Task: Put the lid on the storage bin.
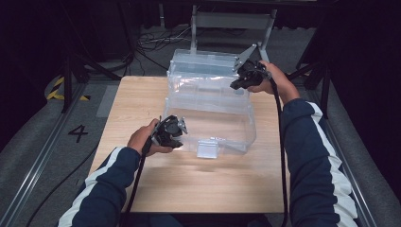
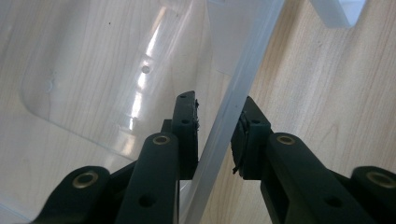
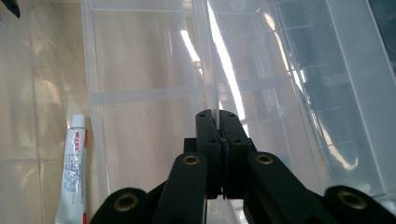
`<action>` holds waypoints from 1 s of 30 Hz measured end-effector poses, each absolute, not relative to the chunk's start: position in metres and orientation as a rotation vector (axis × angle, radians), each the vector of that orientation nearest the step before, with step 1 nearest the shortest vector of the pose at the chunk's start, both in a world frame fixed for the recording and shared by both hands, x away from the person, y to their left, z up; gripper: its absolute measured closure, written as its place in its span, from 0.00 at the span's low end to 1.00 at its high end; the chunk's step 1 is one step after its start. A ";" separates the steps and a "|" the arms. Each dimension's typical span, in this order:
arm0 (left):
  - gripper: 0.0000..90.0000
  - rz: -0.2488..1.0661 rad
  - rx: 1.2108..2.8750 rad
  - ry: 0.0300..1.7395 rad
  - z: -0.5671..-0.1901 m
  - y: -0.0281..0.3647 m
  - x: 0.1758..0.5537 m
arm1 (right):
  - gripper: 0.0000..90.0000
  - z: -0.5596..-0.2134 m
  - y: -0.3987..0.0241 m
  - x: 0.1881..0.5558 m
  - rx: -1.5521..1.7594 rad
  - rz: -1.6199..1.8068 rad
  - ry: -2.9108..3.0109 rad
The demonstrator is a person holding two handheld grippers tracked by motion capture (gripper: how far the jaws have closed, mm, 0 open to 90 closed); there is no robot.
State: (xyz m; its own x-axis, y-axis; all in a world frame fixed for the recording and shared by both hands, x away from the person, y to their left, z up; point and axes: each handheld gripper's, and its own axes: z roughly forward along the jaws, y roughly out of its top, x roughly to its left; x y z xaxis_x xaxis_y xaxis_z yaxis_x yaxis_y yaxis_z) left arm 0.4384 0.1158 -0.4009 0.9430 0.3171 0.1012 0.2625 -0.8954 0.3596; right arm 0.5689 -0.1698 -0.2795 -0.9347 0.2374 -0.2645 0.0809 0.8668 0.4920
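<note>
High view: a clear plastic storage box sits at the centre of a light wooden table, its lid open toward the top of the frame. At the box's lower-left corner, the left gripper straddles the near wall; in the left gripper view its jaws stand on either side of the translucent rim, neither pad visibly pressing it. At the upper right, the right gripper meets the tray section; in the right gripper view its jaws are clenched on a thin clear divider between compartments. A white tube with red print lies at the lower left of that view, beside the tray's outer wall.
</note>
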 end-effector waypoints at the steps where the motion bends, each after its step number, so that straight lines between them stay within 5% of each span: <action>1: 0.82 0.223 2.752 0.425 -0.401 0.116 0.438 | 0.99 -0.280 -0.170 0.568 0.235 0.699 2.718; 30: 0.81 0.260 2.729 0.486 -0.402 0.115 0.432 | 1.00 -0.276 -0.165 0.553 0.161 0.752 2.681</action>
State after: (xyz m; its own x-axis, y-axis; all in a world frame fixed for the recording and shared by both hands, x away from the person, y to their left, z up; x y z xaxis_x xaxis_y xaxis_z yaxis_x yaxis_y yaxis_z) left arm 0.4318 0.1148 -0.4021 0.9241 0.3639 0.1163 0.2986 -0.8780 0.3742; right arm 0.5529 -0.1651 -0.2762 -0.9319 0.2007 -0.3021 0.0143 0.8526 0.5224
